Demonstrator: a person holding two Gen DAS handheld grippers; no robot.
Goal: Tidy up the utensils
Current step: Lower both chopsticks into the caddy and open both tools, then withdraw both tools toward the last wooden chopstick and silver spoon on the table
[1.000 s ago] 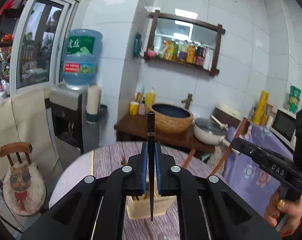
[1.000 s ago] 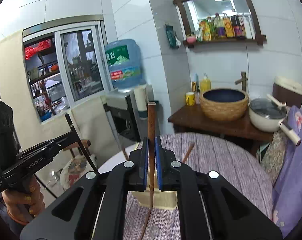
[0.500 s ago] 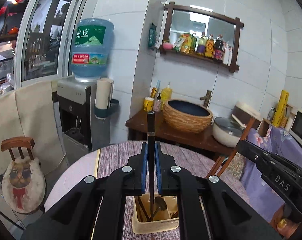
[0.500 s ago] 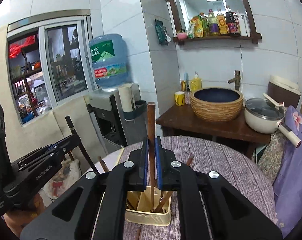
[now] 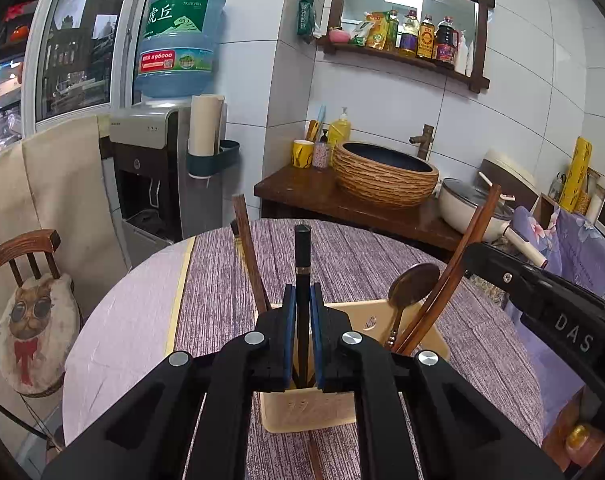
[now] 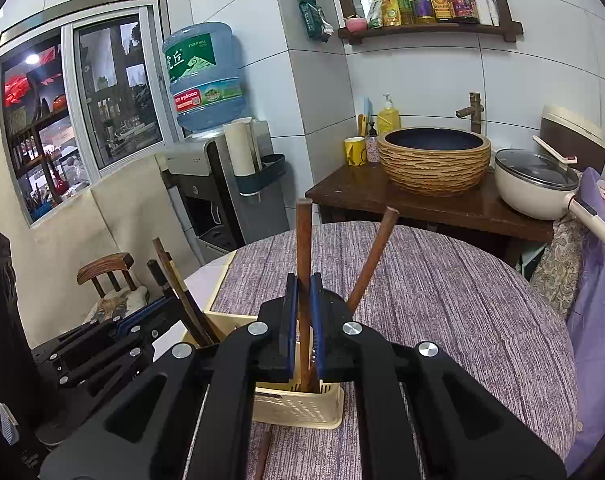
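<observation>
The left gripper [image 5: 301,332] clamps a black chopstick [image 5: 302,264] upright over the cream holder [image 5: 308,410] near the table's [image 5: 342,256] near edge; only this view shows a spoon [image 5: 412,280] inside. The right gripper [image 6: 302,332] pinches a brown chopstick [image 6: 303,236], its view revealing the holder's perforated wall.

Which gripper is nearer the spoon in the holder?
Right. The right gripper holds its chopstick in the spoon's compartment; the left gripper sits over the other end.

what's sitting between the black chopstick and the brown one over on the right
A spoon stands in the holder between the black chopstick and the right brown chopstick, in the left wrist view.
</observation>
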